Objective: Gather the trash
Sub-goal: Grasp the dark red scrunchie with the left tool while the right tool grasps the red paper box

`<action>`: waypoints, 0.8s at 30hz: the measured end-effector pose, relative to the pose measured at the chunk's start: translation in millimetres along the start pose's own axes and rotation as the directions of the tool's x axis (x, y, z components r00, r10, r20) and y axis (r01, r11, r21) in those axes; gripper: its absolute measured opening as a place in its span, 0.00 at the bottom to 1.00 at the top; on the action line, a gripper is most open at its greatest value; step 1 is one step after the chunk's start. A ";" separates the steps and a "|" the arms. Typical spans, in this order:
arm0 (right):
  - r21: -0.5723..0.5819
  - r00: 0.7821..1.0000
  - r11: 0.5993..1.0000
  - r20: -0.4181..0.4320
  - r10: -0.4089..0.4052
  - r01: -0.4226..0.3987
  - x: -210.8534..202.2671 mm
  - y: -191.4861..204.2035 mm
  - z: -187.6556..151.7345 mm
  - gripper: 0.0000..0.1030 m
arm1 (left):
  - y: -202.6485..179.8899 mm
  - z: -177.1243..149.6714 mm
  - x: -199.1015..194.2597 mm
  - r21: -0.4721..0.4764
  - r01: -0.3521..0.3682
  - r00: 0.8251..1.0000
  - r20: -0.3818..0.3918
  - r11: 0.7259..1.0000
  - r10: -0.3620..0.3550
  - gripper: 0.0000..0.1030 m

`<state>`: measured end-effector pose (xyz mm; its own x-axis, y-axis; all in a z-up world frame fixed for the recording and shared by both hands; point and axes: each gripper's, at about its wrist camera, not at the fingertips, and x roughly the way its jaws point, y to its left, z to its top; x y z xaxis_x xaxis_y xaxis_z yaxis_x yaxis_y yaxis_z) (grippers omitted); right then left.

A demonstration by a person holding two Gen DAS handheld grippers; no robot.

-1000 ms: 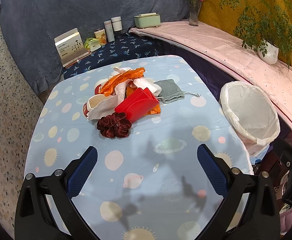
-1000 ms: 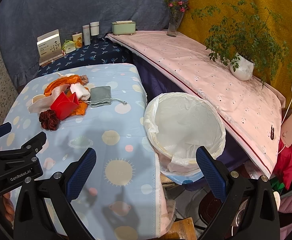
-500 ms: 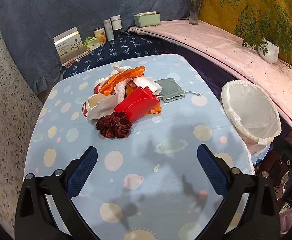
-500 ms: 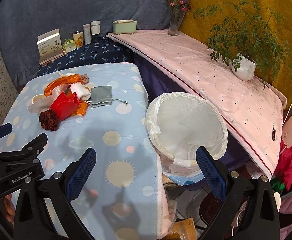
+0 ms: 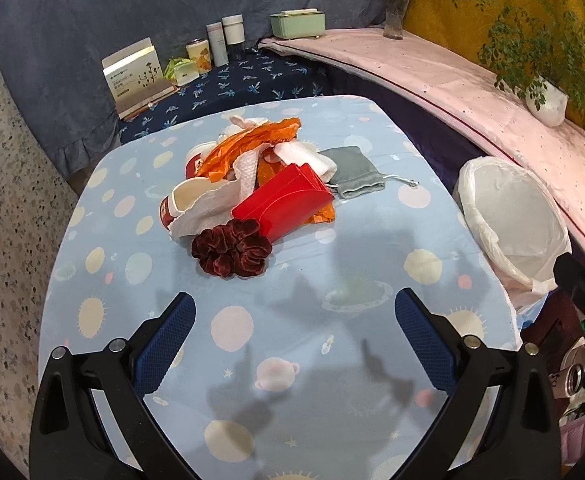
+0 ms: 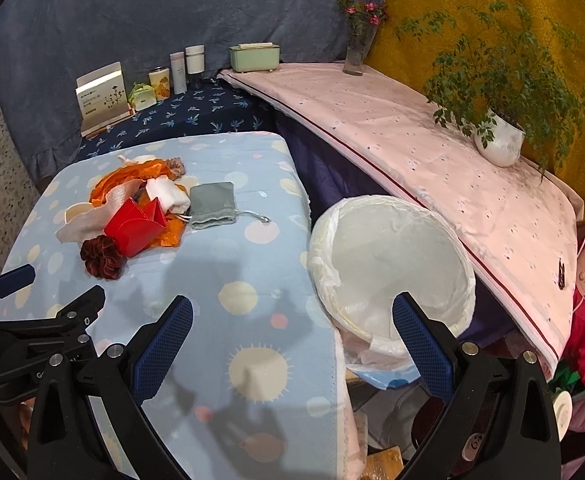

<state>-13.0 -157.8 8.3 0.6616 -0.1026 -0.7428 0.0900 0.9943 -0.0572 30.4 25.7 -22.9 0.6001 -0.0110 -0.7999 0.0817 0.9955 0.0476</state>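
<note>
Lying ahead of the left gripper (image 5: 294, 334), whose jaws are spread empty, one trash pile (image 5: 252, 184) is seen beside one scrunchie (image 5: 231, 247). One lined bin (image 6: 392, 264) is framed by the right gripper (image 6: 292, 336), likewise parted. No writing can be read.

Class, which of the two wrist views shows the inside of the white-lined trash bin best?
The right wrist view: the trash bin sits near centre, its liner's interior open to view. In the left wrist view the bin lies at the right edge, seen obliquely.
</note>
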 end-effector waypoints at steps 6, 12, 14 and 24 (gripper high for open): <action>-0.009 1.000 1.000 -0.010 0.020 -0.020 18.3 15.7 9.4 0.93 | 29.3 7.6 19.5 -0.023 -0.001 1.000 0.010 1.000 0.001 0.93; -0.011 0.998 0.998 -0.015 0.057 -0.057 41.4 36.4 22.9 0.93 | 61.3 9.3 43.5 -0.071 -0.026 1.000 0.010 0.997 0.027 0.93; -0.024 0.997 0.997 -0.004 0.077 -0.077 48.3 49.0 29.5 0.93 | 69.0 8.9 52.8 -0.080 -0.015 1.000 -0.005 0.997 0.015 0.93; -0.083 0.973 0.970 0.004 0.229 -0.228 91.8 111.8 61.3 0.80 | 86.8 9.3 91.4 -0.085 0.029 0.997 -0.066 0.996 -0.034 0.93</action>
<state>103.5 -57.8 -25.4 0.6678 0.1276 -0.7333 -0.1254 0.9904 0.0581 99.8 110.2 -86.3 0.5434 -0.0390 -0.8386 0.0311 0.9992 -0.0263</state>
